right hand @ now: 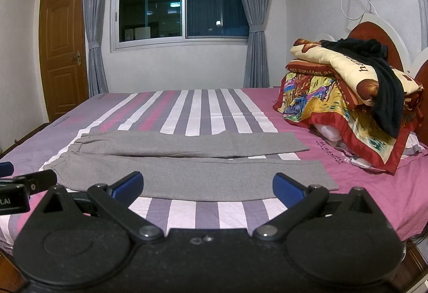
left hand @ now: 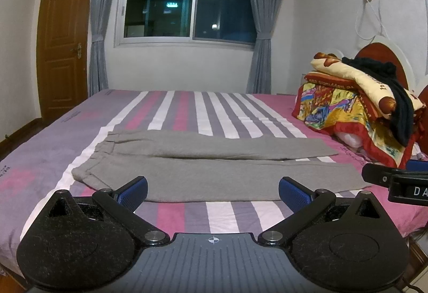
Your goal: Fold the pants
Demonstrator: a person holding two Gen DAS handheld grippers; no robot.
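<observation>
Grey pants lie flat across the striped bed, waistband at the left, both legs running to the right; they also show in the right wrist view. My left gripper is open and empty, hovering just short of the near leg's front edge. My right gripper is open and empty, also just short of the near leg. The right gripper's finger shows at the right edge of the left wrist view; the left gripper shows at the left edge of the right wrist view.
The bed has a pink, purple and white striped sheet. A pile of folded colourful quilts with a black garment sits at the right by the headboard. A window, curtains and a wooden door are behind.
</observation>
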